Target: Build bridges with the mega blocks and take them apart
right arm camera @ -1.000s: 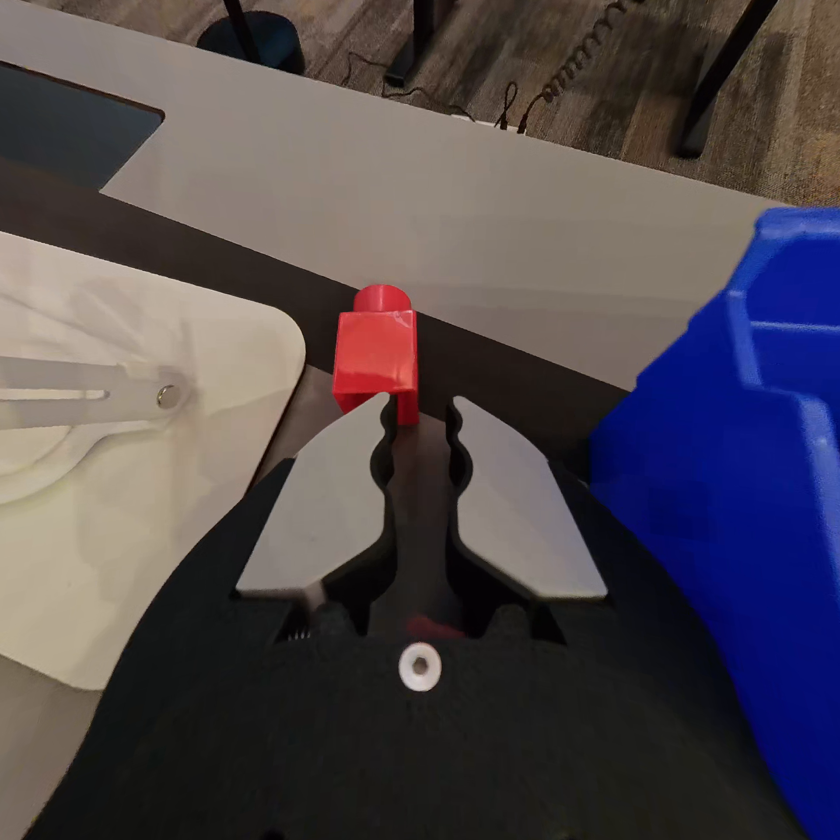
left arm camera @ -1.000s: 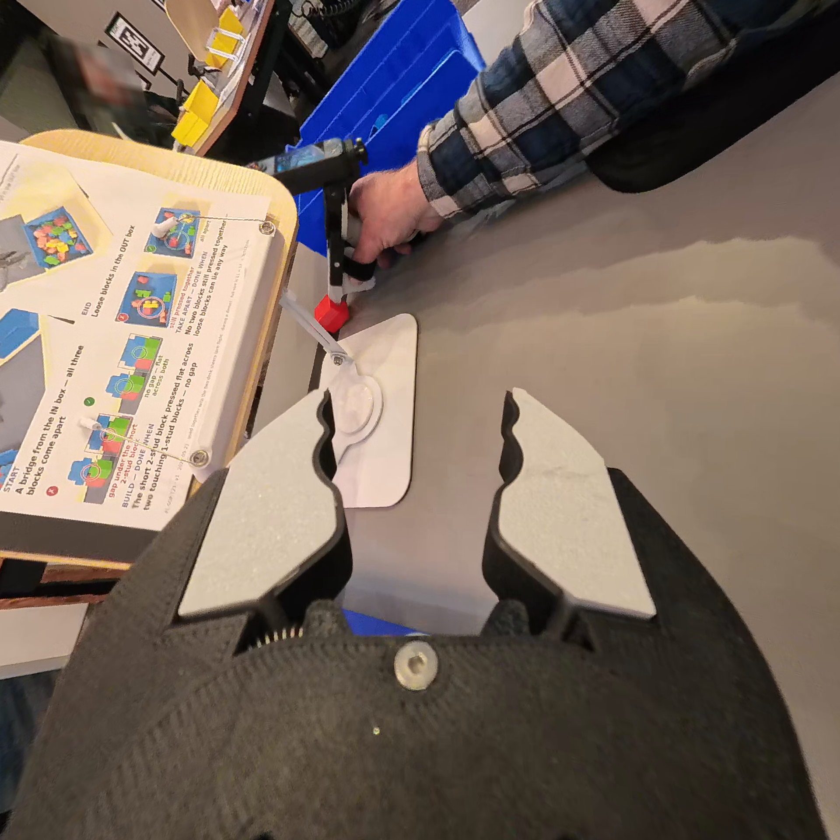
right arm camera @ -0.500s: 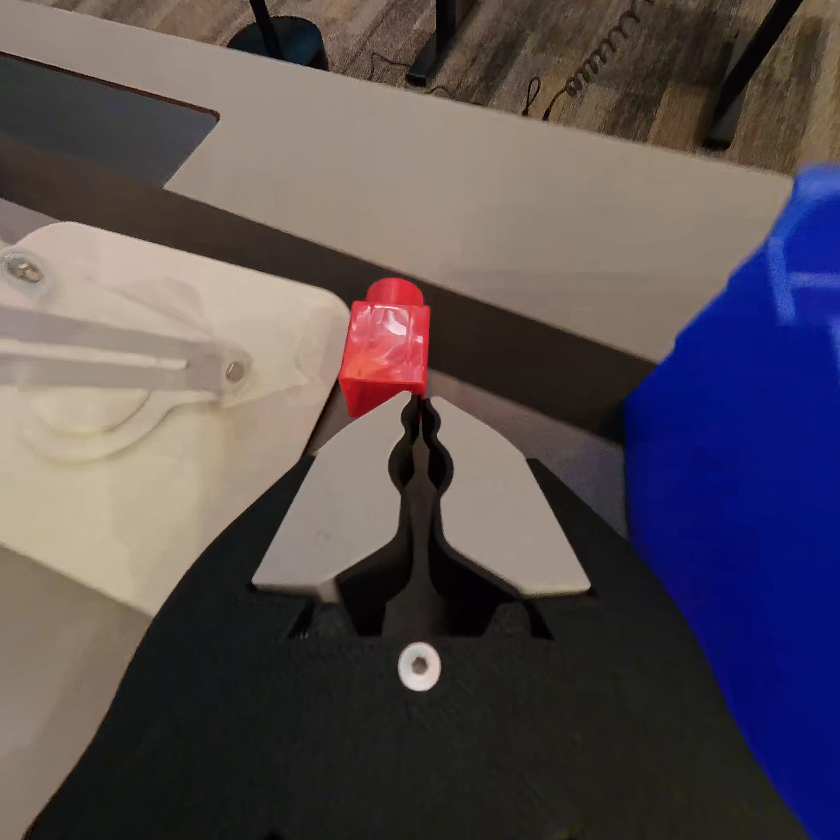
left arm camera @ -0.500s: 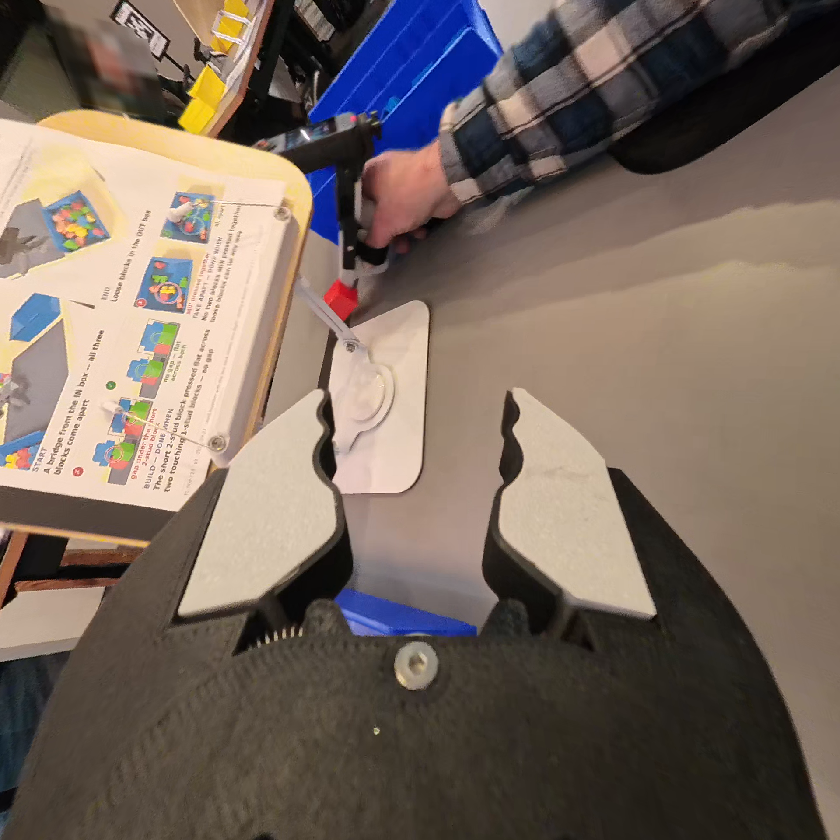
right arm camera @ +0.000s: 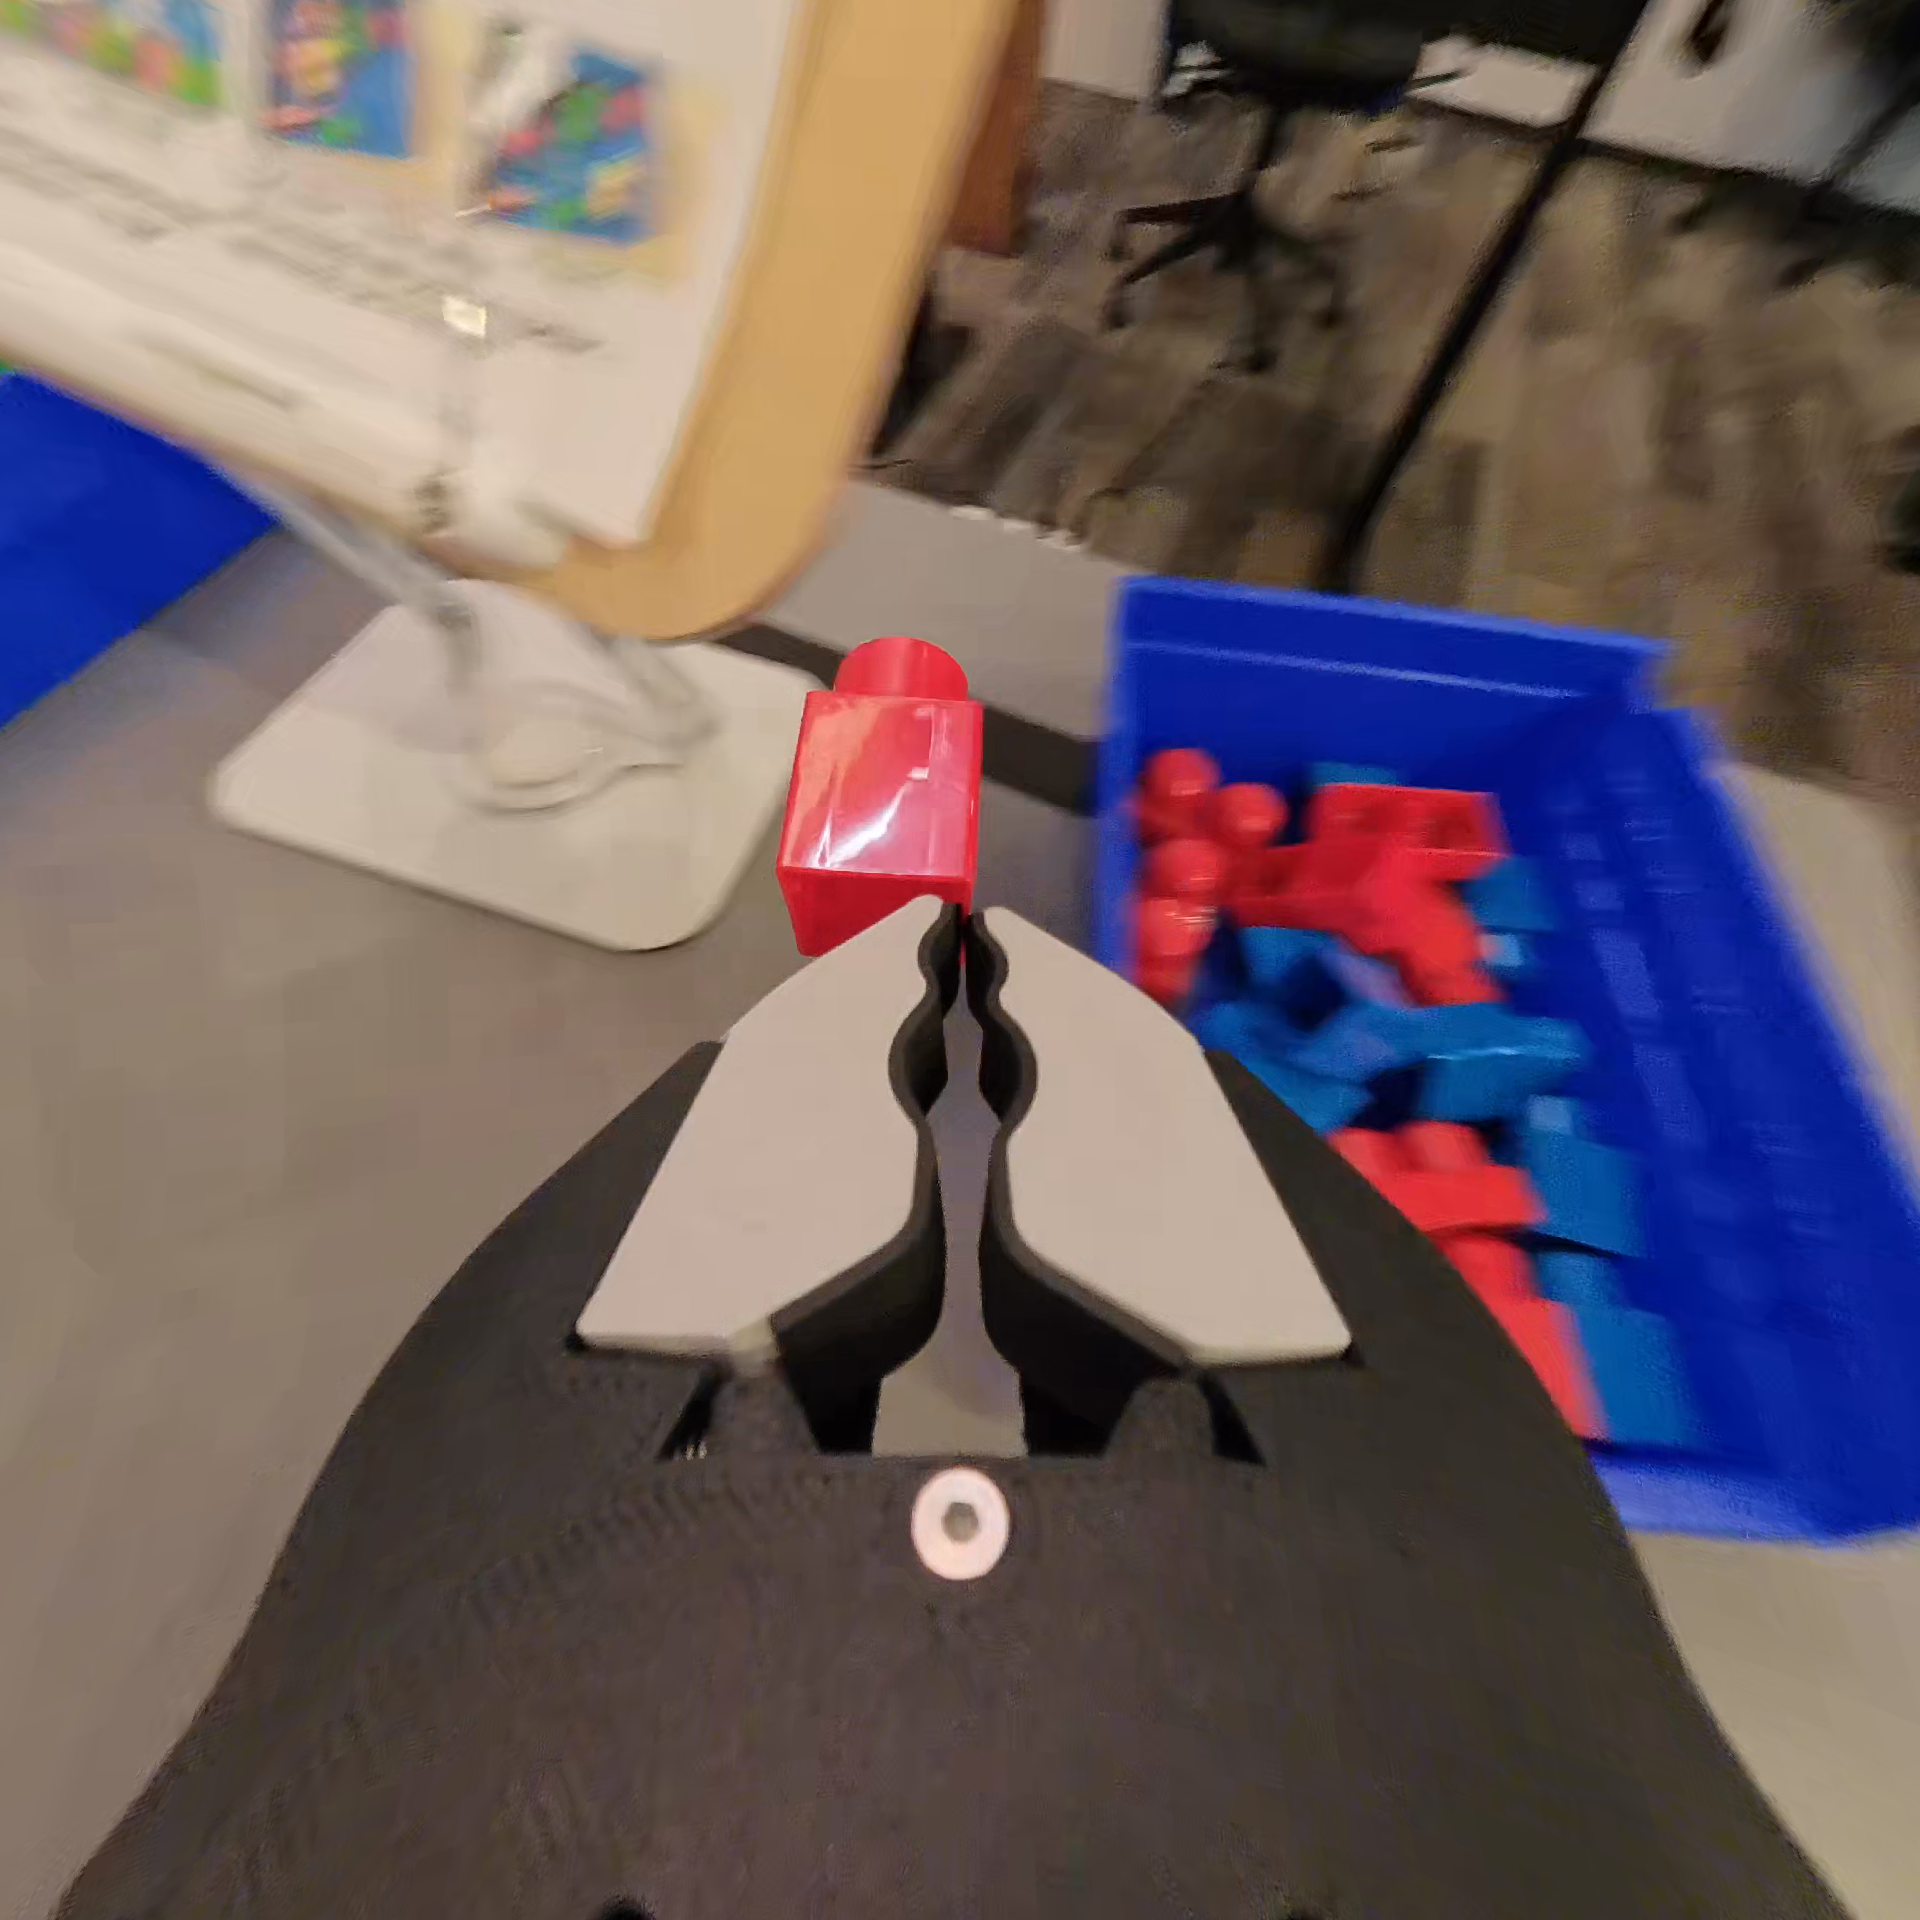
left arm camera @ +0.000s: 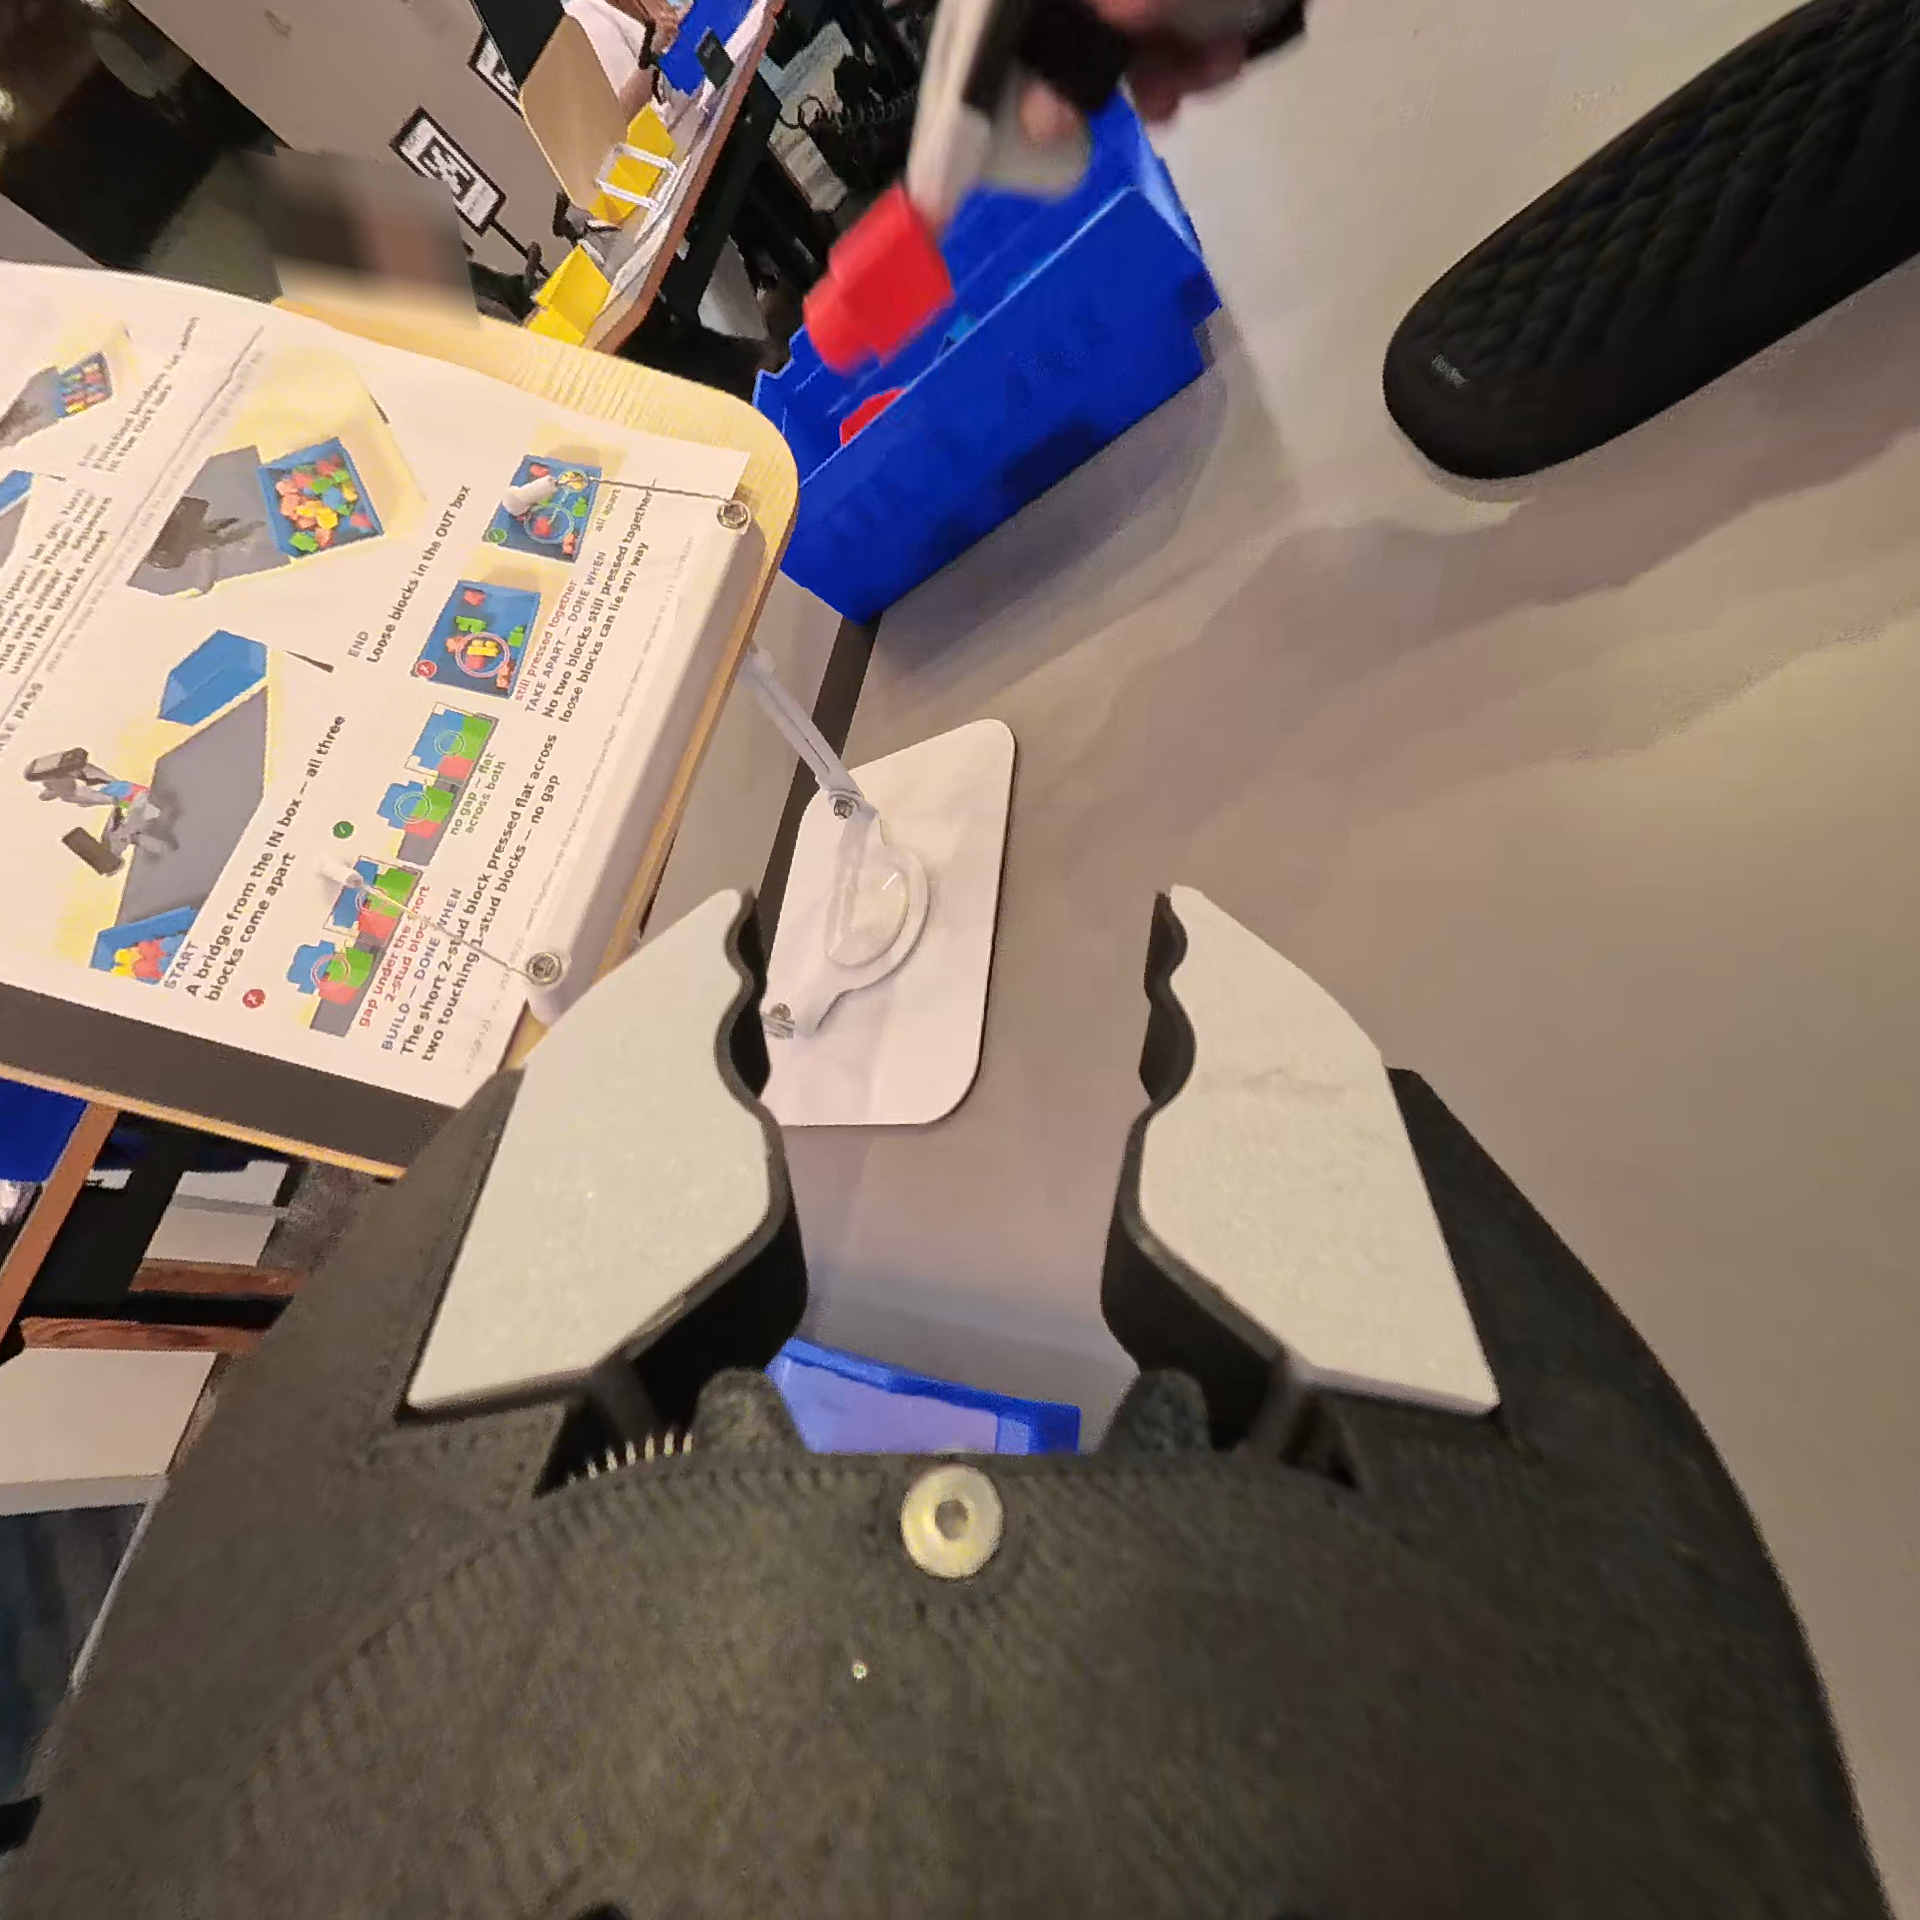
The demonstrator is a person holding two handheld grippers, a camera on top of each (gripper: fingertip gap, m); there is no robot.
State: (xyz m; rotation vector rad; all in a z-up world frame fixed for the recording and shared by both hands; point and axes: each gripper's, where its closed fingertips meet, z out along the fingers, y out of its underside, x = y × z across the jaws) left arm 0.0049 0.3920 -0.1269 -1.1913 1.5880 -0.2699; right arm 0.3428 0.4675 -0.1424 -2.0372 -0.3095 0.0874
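Mega blocks were split between a held piece and a bin of loose ones.

Left wrist view: the left gripper (left arm camera: 951, 997) had its fingers spread wide with nothing between them, hovering over bare grey worktop (left arm camera: 1507, 935). Ahead of it, toward 12 o'clock, lay the white base plate (left arm camera: 935, 935) of a stand carrying an instruction board (left arm camera: 343, 675) at 10 o'clock. Farther off, near 12 o'clock, sat the blue bin (left arm camera: 1039, 416), and above it, blurred, the right gripper (left arm camera: 977, 135) carried a red block (left arm camera: 878, 286). A blue edge (left arm camera: 914, 1403) showed just under the left gripper's body. A black padded rest (left arm camera: 1662, 239) lay at 2 o'clock.

Right wrist view: the right gripper (right arm camera: 961, 920) was clamped on the lower wall of the red one-stud block (right arm camera: 883, 800), the fingertips (right arm camera: 883, 935) pinching that thin edge, so the block stuck out straight ahead at 12 o'clock with its stud pointing away. The bin (right arm camera: 1351, 644), holding red and blue blocks (right arm camera: 1382, 987), lay at 2 o'clock, close beside the held block. The stand's plate (right arm camera: 499, 831) was at 10 o'clock.

By my reading, the coming move turned on that offset: the bin sat right of the block, so the right hand was the nearer one, and the left gripper was well apart from both.
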